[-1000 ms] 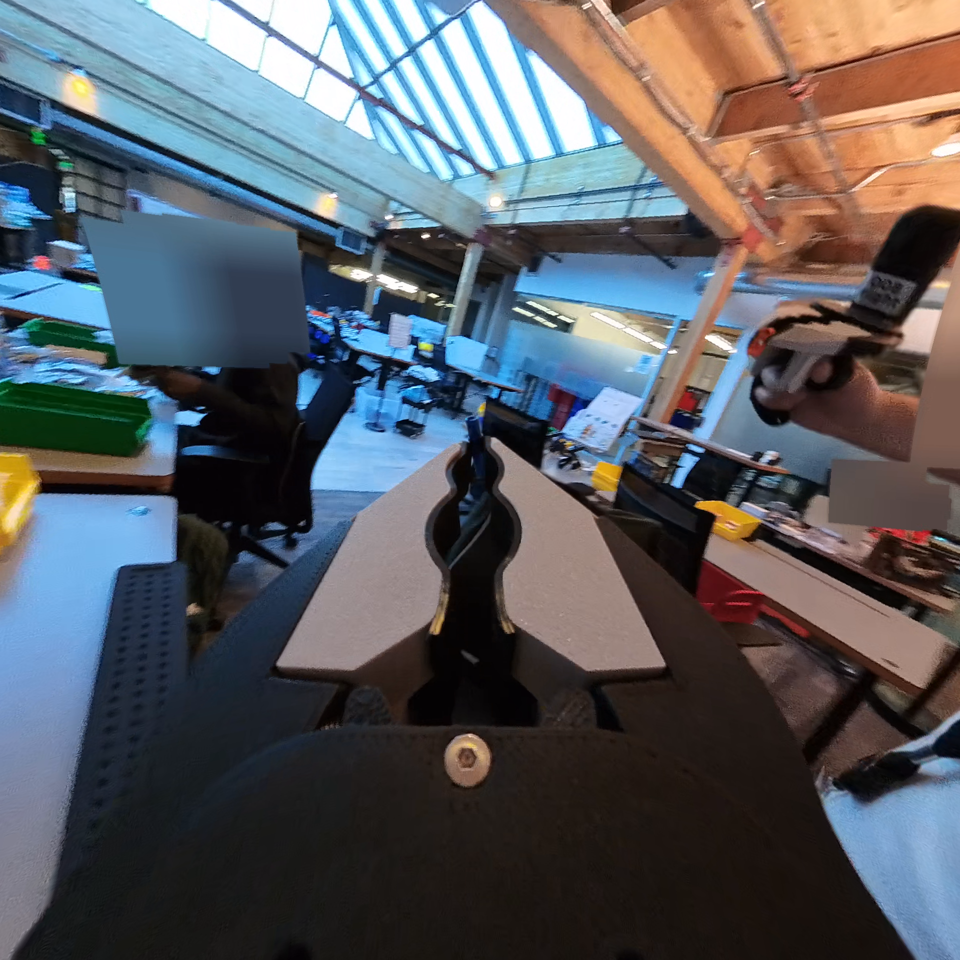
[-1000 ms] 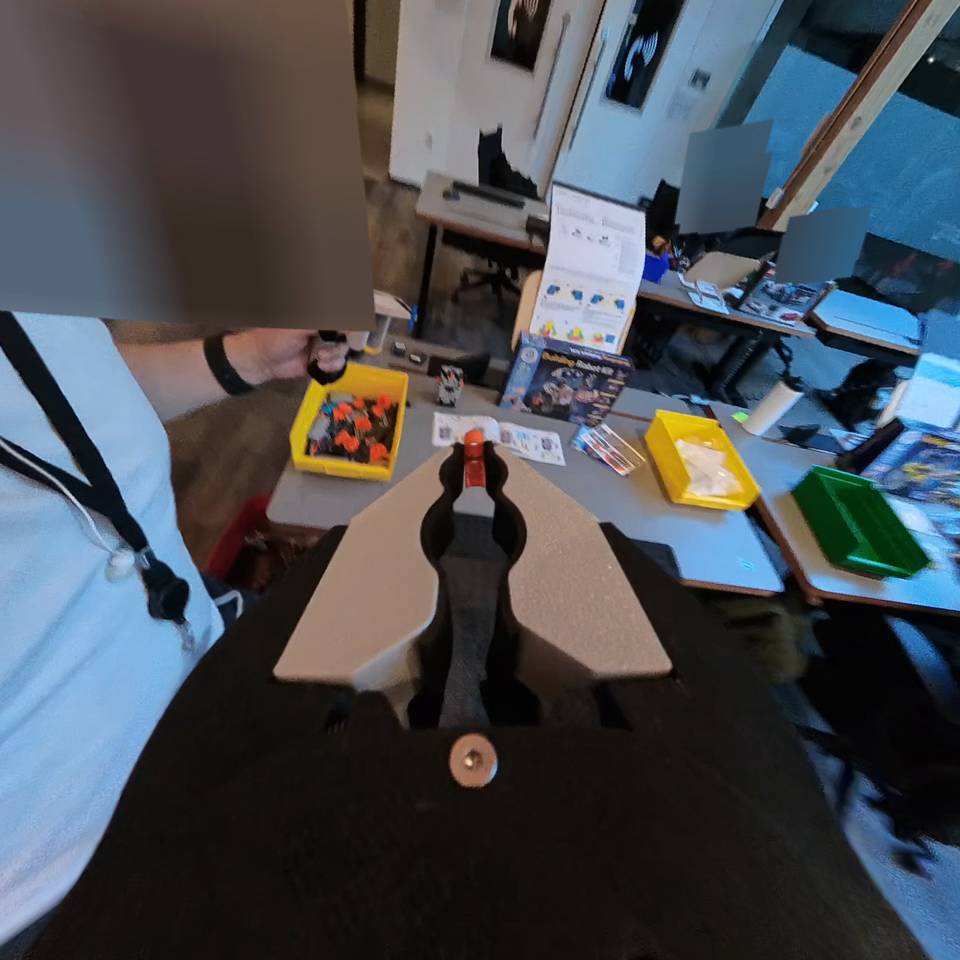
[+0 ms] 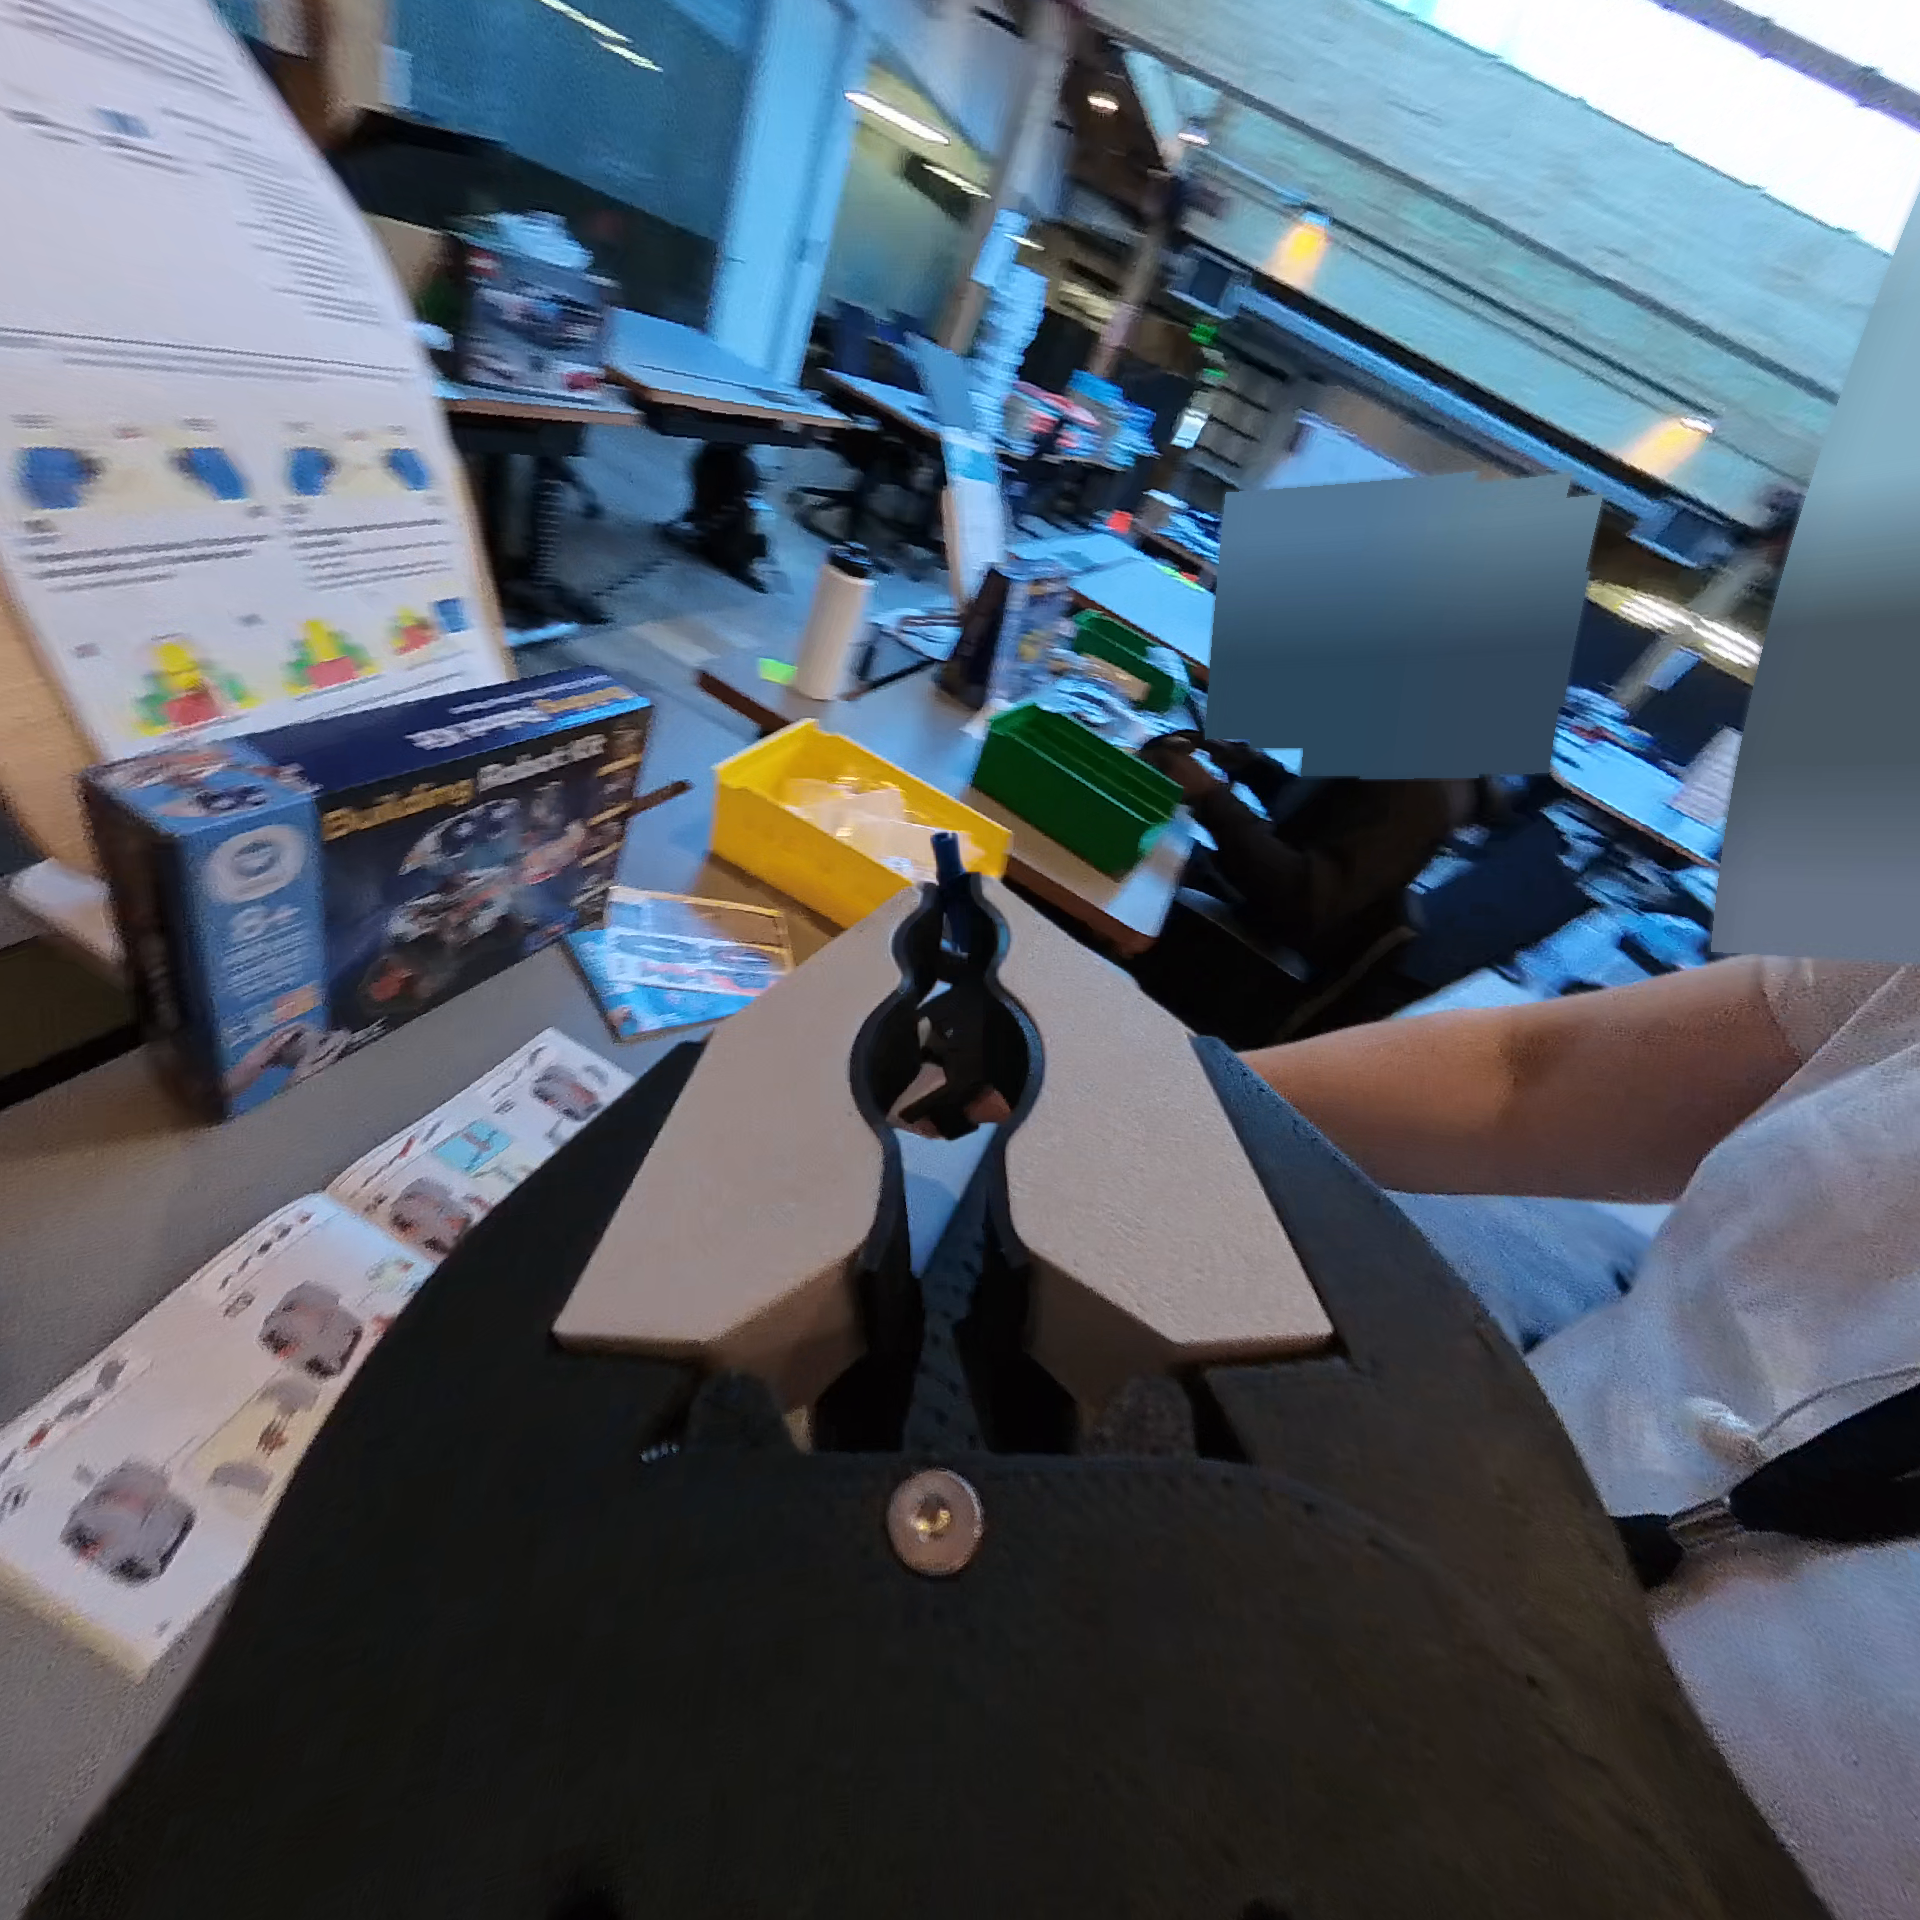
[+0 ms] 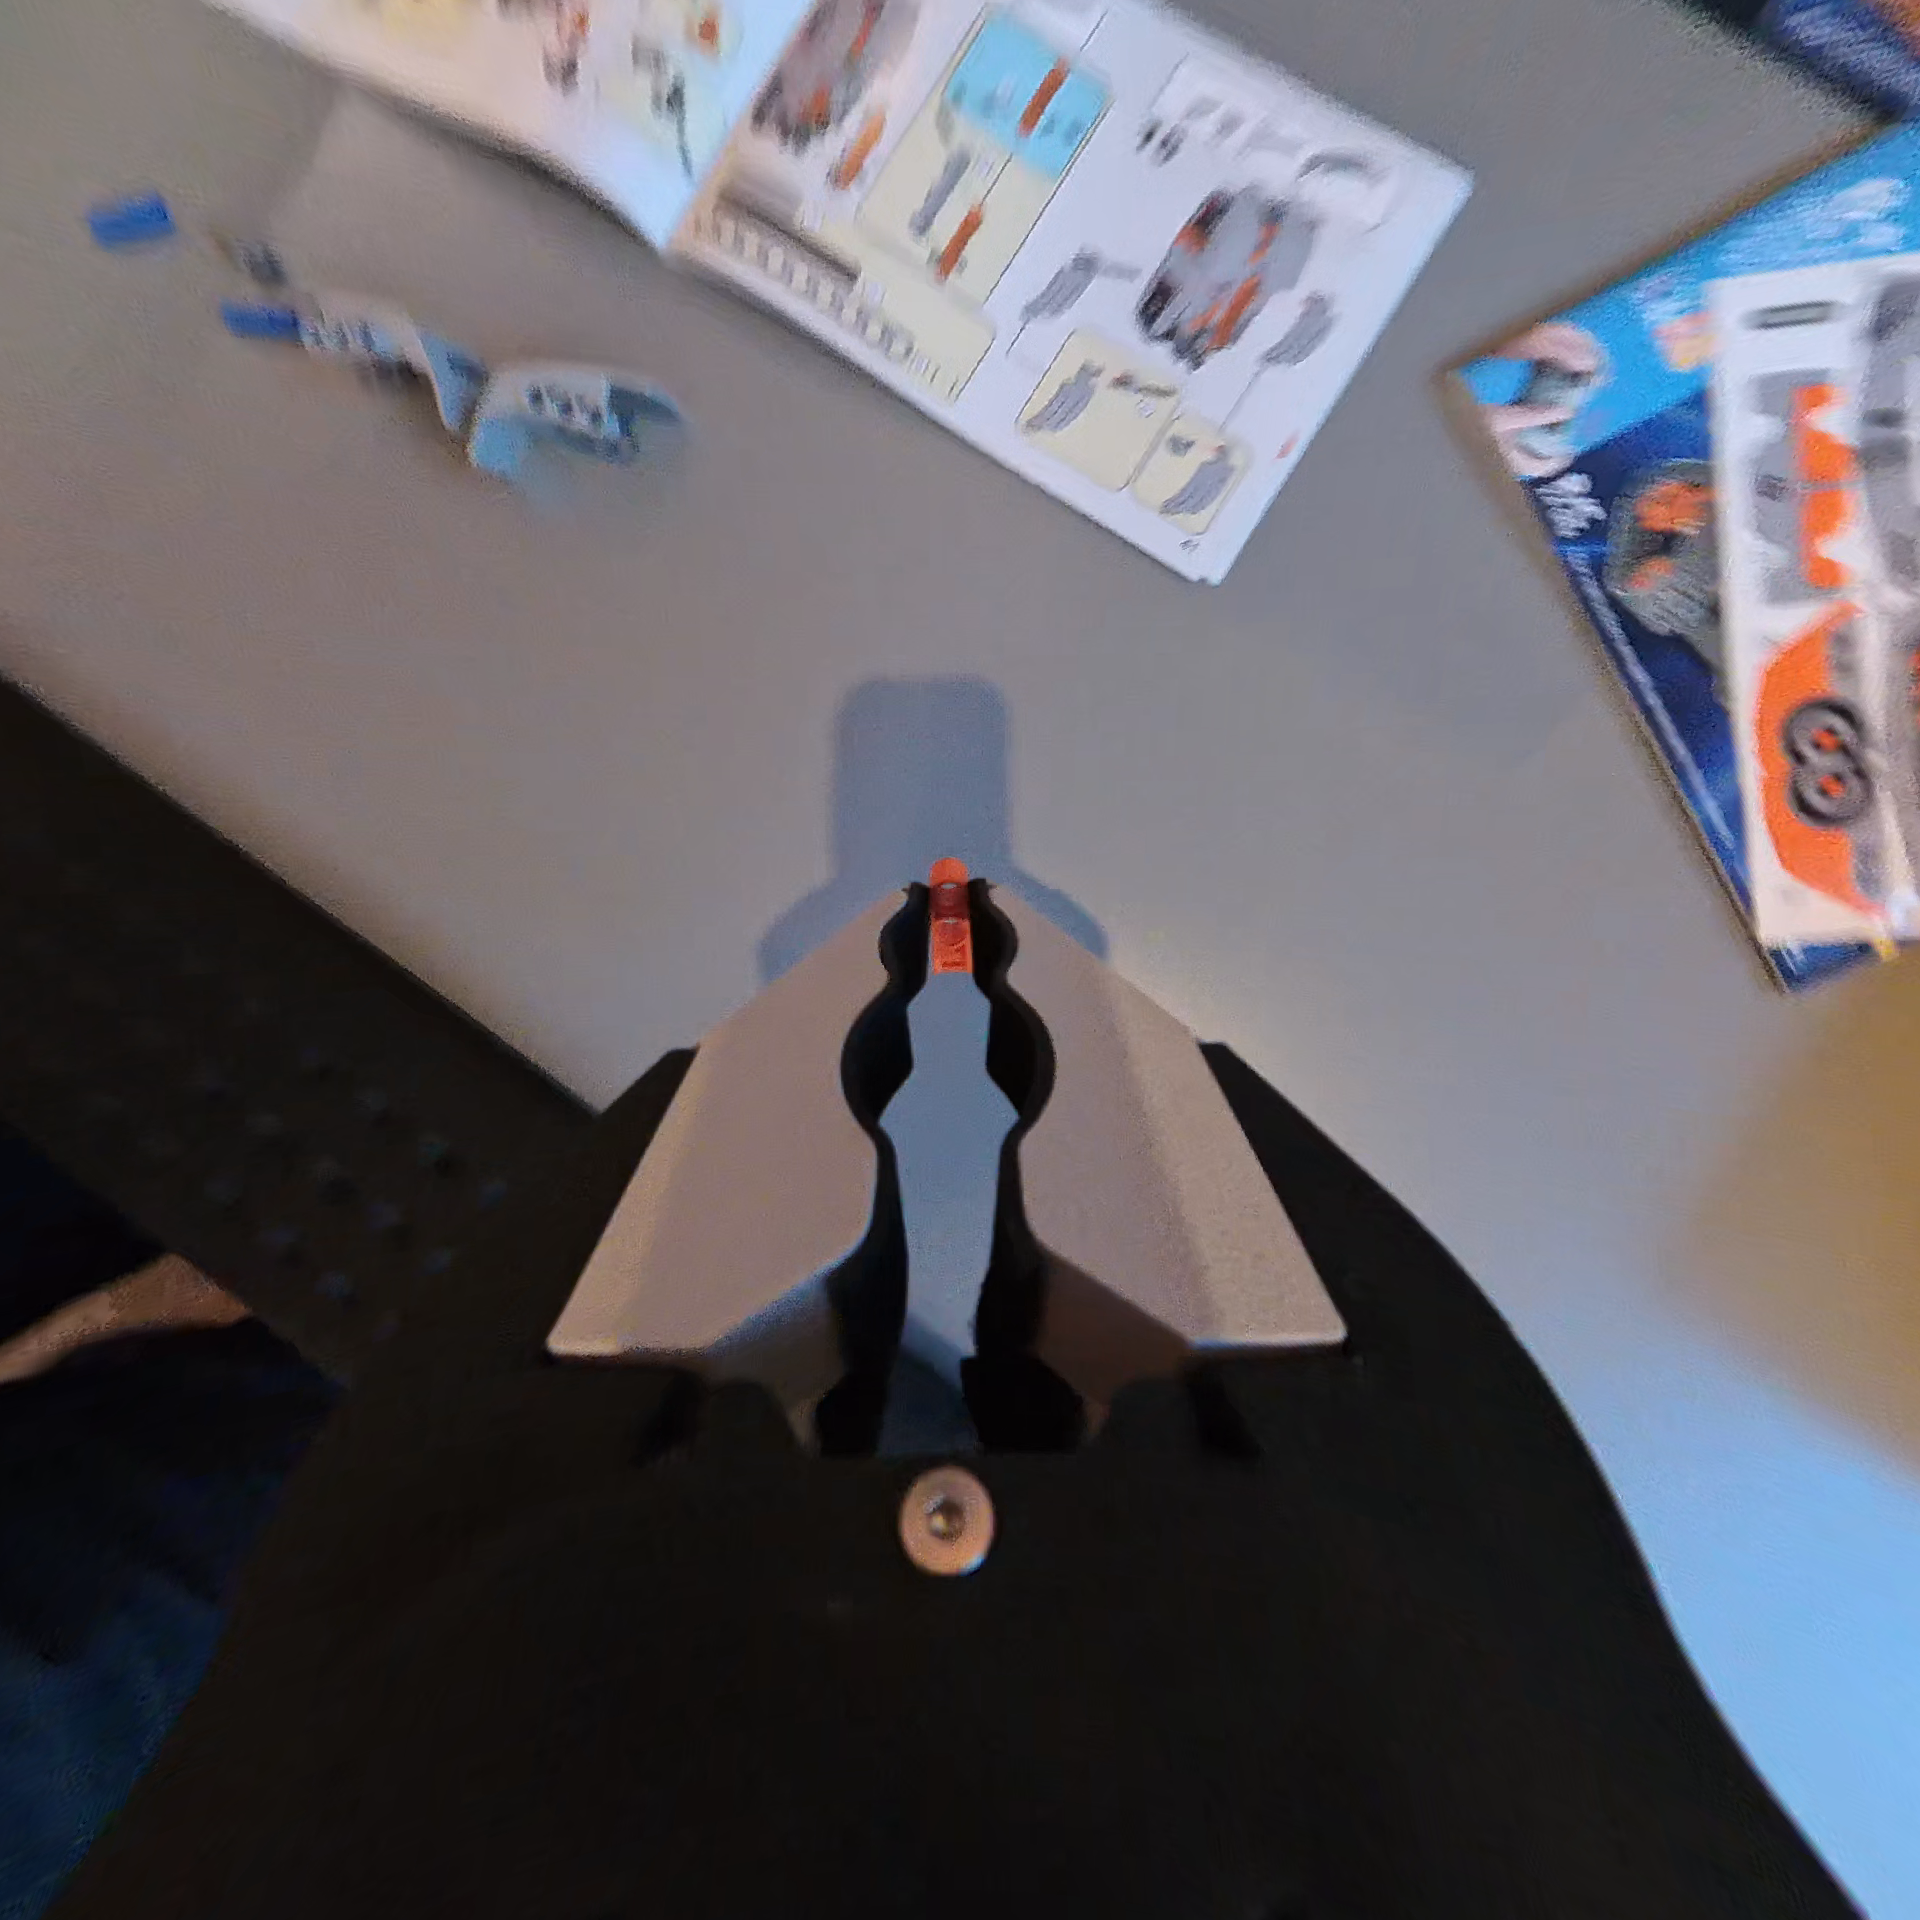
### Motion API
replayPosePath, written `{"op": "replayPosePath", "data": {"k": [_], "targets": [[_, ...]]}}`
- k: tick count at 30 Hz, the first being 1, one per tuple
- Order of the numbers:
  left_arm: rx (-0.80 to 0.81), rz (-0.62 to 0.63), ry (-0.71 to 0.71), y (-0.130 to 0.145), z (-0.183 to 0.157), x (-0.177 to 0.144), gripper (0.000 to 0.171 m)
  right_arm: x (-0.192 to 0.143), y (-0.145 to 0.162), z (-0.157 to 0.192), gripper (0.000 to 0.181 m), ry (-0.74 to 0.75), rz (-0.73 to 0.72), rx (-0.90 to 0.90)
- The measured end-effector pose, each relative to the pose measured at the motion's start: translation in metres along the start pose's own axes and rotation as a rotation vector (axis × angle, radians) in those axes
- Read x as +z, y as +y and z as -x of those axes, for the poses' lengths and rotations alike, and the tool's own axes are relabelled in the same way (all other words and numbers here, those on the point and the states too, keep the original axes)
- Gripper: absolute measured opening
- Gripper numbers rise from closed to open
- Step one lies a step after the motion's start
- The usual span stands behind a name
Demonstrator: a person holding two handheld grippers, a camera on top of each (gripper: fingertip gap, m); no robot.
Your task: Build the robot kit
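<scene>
Grippers are now tilting down over the surface (image 4: 623,644): right gripper (image 4: 948,904) pinching an orange piece (image 4: 948,935), left gripper (image 3: 951,894) pinching a dark blue piece (image 3: 948,868), yellow bin (image 3: 769,821) at eleven o'clock

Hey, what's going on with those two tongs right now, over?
Left tongs shut on a small dark blue piece. Right tongs shut on a small orange piece, above bare grey table. Instruction booklet beyond.

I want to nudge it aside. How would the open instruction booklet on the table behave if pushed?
The instruction booklet looks like thin paper lying flat on the smooth grey table, so it would probably slide easily. Its pages seem floppy and may buckle or lift rather than move as one.
</scene>
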State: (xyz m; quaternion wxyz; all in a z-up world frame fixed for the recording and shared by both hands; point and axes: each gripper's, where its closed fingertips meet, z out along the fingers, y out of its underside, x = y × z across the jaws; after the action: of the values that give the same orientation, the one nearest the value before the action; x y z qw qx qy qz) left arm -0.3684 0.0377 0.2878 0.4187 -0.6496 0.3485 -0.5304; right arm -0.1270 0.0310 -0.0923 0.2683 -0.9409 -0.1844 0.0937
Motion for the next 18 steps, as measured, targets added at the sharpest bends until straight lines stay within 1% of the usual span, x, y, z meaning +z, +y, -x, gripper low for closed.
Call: {"op": "replayPosePath", "data": {"k": [2, 5, 8, 11, 13, 15, 18], "targets": [[-0.028, -0.035, -0.070, 0.003, -0.006, 0.005, 0.001, 0.022, 0.008, -0.005, 0.006, -0.047, 0.072, -0.126], [-0.038, -0.043, -0.144, 0.014, -0.018, 0.010, 0.001, 0.039, 0.020, -0.008, 0.006, -0.094, 0.136, -0.260], [-0.034, -0.077, -0.174, 0.027, -0.034, 0.009, 0.002, 0.051, 0.027, -0.011, 0.007, -0.105, 0.136, -0.352], [-0.019, -0.103, -0.175, 0.055, -0.046, 0.006, 0.002, 0.061, 0.031, -0.011, 0.011, -0.127, 0.098, -0.386], [0.002, -0.130, -0.174, 0.078, -0.051, 0.001, 0.002, 0.062, 0.032, -0.007, 0.023, -0.173, 0.047, -0.388], [0.020, -0.153, -0.169, 0.106, -0.053, -0.002, 0.002, 0.052, 0.026, -0.015, 0.023, -0.139, -0.045, -0.393], [0.057, -0.171, -0.133, 0.150, -0.054, -0.003, 0.001, 0.013, 0.011, -0.025, 0.022, -0.108, -0.274, -0.361]]}}
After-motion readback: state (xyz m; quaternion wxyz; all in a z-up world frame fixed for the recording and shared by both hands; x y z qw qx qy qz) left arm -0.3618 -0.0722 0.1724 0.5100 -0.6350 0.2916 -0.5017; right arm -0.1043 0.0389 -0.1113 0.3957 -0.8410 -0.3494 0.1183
